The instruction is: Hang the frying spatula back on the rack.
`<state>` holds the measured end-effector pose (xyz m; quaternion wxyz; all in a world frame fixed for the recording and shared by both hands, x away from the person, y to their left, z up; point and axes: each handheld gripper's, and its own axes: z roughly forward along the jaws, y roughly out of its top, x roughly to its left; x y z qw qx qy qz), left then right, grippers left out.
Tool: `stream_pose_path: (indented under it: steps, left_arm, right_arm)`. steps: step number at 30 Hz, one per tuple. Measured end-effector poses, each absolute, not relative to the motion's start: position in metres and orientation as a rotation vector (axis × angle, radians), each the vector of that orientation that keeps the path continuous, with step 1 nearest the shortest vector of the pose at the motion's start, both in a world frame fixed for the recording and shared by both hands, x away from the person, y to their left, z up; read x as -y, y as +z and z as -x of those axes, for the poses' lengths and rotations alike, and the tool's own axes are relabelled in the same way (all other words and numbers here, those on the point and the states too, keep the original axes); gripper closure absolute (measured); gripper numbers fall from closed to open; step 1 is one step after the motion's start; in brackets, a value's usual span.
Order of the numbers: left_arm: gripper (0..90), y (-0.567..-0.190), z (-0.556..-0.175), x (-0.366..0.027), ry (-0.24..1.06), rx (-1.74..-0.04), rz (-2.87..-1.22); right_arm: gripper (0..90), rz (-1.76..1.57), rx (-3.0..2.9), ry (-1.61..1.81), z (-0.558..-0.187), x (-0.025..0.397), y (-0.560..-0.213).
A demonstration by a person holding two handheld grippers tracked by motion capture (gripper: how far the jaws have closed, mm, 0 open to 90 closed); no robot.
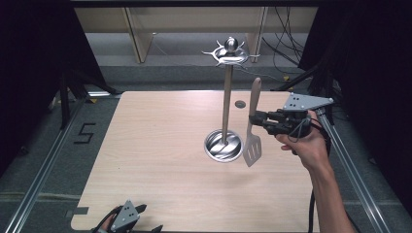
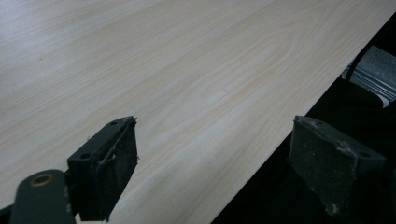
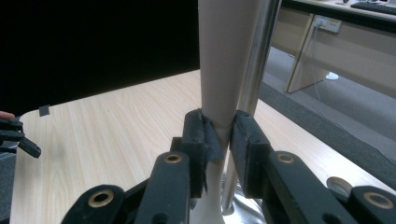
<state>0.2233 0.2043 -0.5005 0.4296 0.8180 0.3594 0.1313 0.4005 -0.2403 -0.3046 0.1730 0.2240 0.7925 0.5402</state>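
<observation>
Dark curtains on both sides, desks and loose cables at the back, and in the middle a pale wood table [image 1: 160, 160] w/ a hanging stand [image 1: 226, 97] on it: round steel base [image 1: 223, 145] a bit right of centre, thin upright pole, ring of hooks [image 1: 230, 54] at the top. The right gripper [image 1: 256, 118] sits at abt 3 o'clock from the pole, jaws pinched hard on the wooden handle of a slotted spatula [image 1: 252, 128]; in the right gripper view the handle [image 3: 224, 60] is squeezed between both pads w/ the pole just behind it. Long axis is near upright, handle end up, metal blade down, hanging just beside the base at its 3 o'clock, prob. clear of the tabletop. Handle tip is well below the hooks, so any hang-up looks to turn on going up and toward 12. Base dish looks empty; hooks carry nothing. The left gripper [image 1: 127, 217] rests at the table's near edge, abt 7 o'clock, jaws spread wide, nothing between them, far from the stand.
</observation>
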Motion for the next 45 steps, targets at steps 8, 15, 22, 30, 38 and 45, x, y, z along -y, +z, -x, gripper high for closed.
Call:
stream_pose_path:
  steps: [8,15,22,30,38,45]
  left_arm:
    - [14.8,-0.499,-0.222,-0.207,0.331,-0.896,-2.074]
    - [14.8,-0.498,-0.220,-0.205,0.316,-0.898,-2.042]
    - [14.8,-0.499,-0.220,-0.205,0.312,-0.901,-2.034]
    - [14.8,-0.498,-0.221,-0.206,0.338,-0.867,-2.046]
    - [14.8,-0.497,-0.221,-0.207,0.336,-0.857,-2.071]
    - [14.8,-0.497,-0.221,-0.206,0.328,-0.864,-2.054]
  right_arm:
    - [76.9,-0.634,-2.233,1.520,-0.400,0.237,-0.289]
    - [76.9,-0.617,-2.260,1.496,-0.408,0.229,-0.282]
    - [76.9,-0.628,-2.271,1.485,-0.414,0.224,-0.280]
    - [76.8,-0.663,-2.280,1.502,-0.423,0.218,-0.280]
    - [76.8,-0.671,-2.324,1.481,-0.426,0.215,-0.281]
    - [76.7,-0.679,-2.339,1.460,-0.432,0.209,-0.280]
